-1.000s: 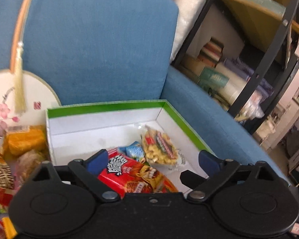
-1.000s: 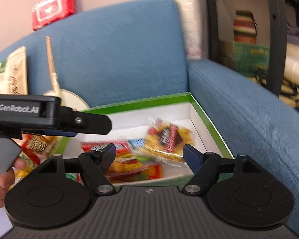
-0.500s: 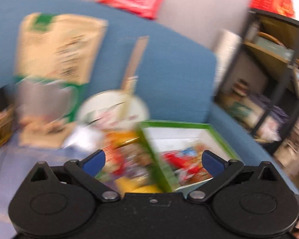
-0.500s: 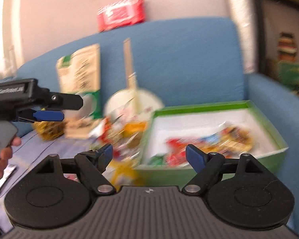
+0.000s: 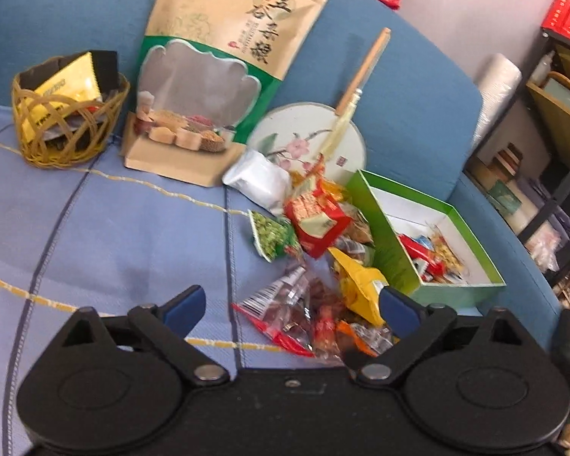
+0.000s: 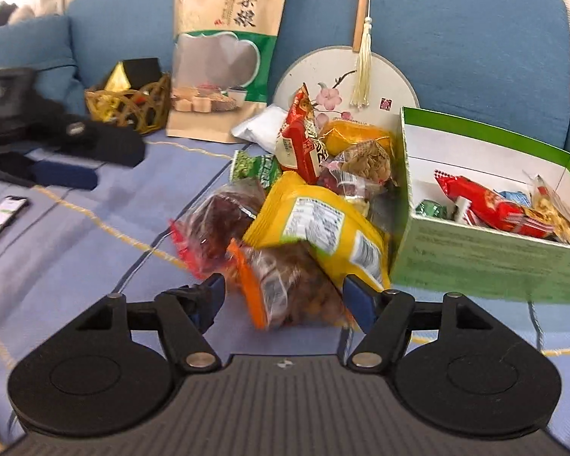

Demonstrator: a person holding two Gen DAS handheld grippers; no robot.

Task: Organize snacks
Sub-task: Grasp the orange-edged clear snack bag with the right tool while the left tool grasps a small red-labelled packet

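A pile of small snack packs (image 5: 315, 250) lies on the blue sofa seat, left of a green box (image 5: 389, 235) that holds several snacks. My left gripper (image 5: 288, 307) is open and empty, just short of the pile's near edge. In the right wrist view the pile shows a yellow pack (image 6: 319, 224) and an orange-edged clear pack (image 6: 285, 288). My right gripper (image 6: 283, 296) is open with its fingers either side of that clear pack. The green box (image 6: 486, 254) stands to the right.
A tall beige and green pouch (image 5: 224, 76) leans on the sofa back beside a wicker basket (image 5: 68, 114). A round painted fan (image 5: 307, 140) stands behind the pile. A black shelf (image 5: 551, 114) is at the right. A phone (image 6: 0, 216) lies at far left.
Both grippers have pulled back and swung left from over the green box to the snack pile on the seat. Both stayed open.
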